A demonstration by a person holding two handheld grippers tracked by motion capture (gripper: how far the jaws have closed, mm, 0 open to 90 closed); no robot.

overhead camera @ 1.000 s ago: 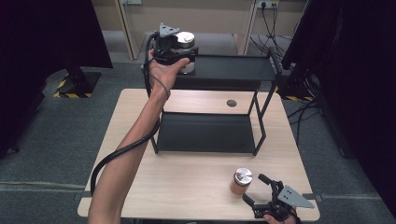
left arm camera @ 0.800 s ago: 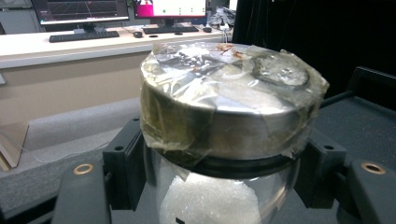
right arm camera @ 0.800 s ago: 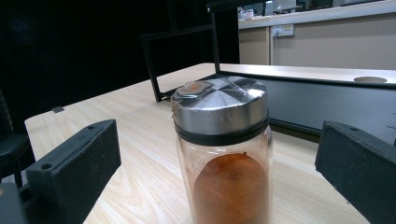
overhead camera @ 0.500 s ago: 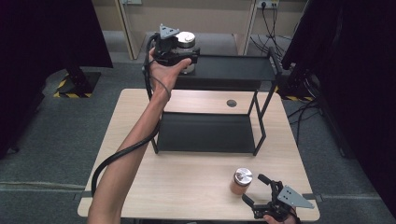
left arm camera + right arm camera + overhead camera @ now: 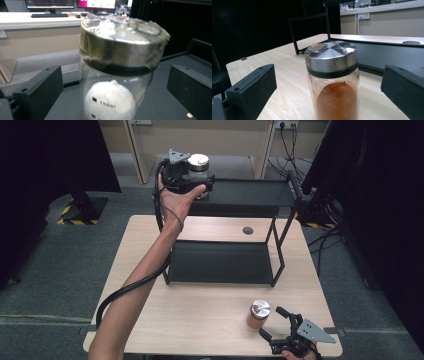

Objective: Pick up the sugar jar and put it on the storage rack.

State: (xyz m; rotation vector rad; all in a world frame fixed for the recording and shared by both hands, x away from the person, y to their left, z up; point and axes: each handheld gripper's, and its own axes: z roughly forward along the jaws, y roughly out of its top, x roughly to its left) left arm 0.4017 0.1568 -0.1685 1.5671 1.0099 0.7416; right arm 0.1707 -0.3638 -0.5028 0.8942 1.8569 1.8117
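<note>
A glass jar of white powder point(image 5: 198, 164) with a foil-wrapped metal lid point(image 5: 120, 42) stands on the top shelf point(image 5: 250, 193) of a black rack. My left gripper point(image 5: 199, 176) is open around it, one jaw on each side with a gap to the glass. A second jar, holding orange-brown powder point(image 5: 258, 314) under a metal lid point(image 5: 331, 57), stands on the wooden table point(image 5: 200, 315) near the front right. My right gripper point(image 5: 271, 322) is open there, and its jaws flank this jar point(image 5: 335, 100) without touching it.
The rack's lower shelf point(image 5: 220, 262) lies bare on the table's middle. A round cable hole point(image 5: 247, 230) sits behind it. Black curtains hang at both sides. The left gripper's cable point(image 5: 125, 290) trails along the forearm to the table's front edge.
</note>
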